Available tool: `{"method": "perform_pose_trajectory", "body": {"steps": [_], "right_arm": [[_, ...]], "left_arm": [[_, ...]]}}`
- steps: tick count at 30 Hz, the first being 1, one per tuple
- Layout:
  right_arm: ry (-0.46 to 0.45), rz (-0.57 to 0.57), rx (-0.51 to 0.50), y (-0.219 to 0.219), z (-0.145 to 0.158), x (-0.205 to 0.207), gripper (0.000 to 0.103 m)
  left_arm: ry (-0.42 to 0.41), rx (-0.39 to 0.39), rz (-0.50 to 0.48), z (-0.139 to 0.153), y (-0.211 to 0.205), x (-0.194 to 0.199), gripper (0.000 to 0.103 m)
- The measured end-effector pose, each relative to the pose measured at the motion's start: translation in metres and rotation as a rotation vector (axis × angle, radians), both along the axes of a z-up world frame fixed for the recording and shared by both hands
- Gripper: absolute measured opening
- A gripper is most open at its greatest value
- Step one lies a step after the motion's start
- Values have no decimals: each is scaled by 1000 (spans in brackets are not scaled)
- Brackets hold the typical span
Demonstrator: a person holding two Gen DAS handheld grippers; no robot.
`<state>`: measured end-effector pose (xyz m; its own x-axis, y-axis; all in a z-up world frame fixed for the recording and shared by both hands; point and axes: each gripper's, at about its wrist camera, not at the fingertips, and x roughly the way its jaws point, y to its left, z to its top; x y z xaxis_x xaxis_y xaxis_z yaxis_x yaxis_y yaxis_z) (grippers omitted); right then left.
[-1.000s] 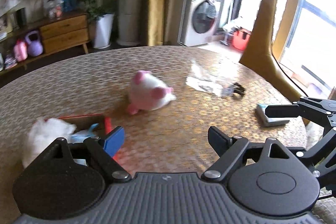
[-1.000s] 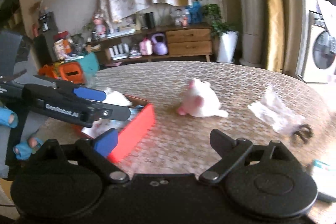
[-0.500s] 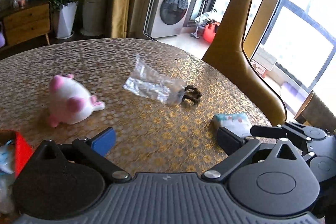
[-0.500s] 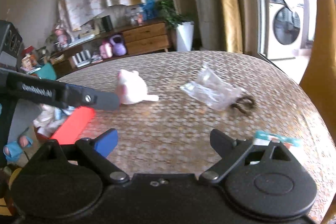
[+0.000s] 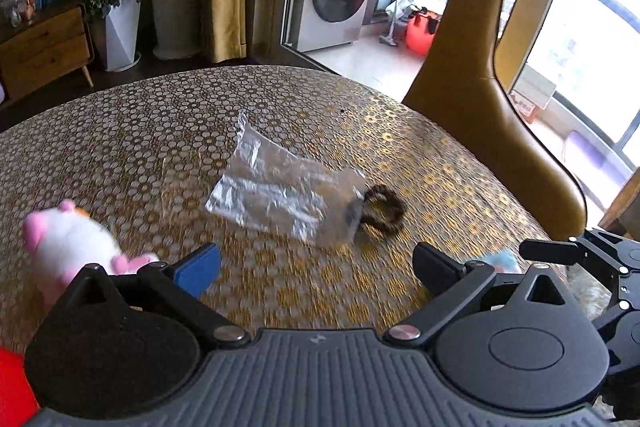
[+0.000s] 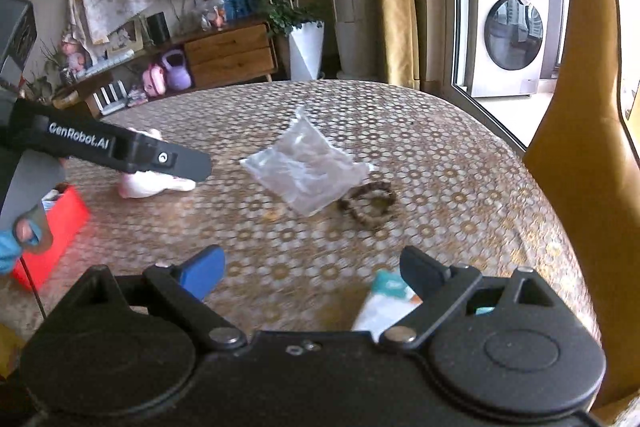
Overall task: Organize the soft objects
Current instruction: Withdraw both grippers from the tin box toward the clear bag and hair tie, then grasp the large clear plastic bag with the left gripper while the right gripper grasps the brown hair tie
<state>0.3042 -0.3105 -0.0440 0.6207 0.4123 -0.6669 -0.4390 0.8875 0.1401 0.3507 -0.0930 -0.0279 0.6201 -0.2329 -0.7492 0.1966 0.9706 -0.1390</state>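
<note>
A white and pink plush toy (image 5: 68, 247) lies on the round table, left of my left gripper (image 5: 316, 267), which stands wide open and holds nothing. A crumpled clear plastic bag (image 5: 280, 195) and a dark hair tie (image 5: 380, 213) lie ahead of it. A blue and white tissue pack (image 6: 384, 303) lies under the black finger of my right gripper (image 6: 314, 273), which is also open and holds nothing. The red box (image 6: 56, 223) with soft things in it sits at the left. The left gripper's finger (image 6: 168, 159) hides part of the plush toy (image 6: 152, 185).
A tall tan chair back (image 5: 480, 107) stands against the table's right edge. The table (image 5: 140, 131) has a honeycomb-patterned cloth. A gloved hand (image 6: 8, 251) holds the left gripper. A sideboard, a potted plant and a washing machine stand beyond.
Both views have swung to the right across the table. The red box and the plush toy slid toward the left edge. The bag, hair tie and tissue pack came closer. The left jaws widened a little.
</note>
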Motion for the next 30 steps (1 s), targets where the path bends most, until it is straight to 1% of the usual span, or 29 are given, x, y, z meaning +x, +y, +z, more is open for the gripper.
{"method": "perform_pose_trajectory", "body": {"steps": [7,11,16,22,30], "right_arm": [[37,0,-26,-5,-17,42,94],[49,23,-52,-1,-28,61,94],[59,48,-78,7,-40,86,94],[84,49,-75,16,-55,111,94],[93,59,-112,24,-74,131,94]], "left_arm": [[50,-8,10,-20,-16,51,103],[54,5,18,-31,-27,74,103],[87,-22,24,-49,-35,105,103],[131,-49,56,-72,-41,138,103],[168,4,40,-98,-59,159,103]]}}
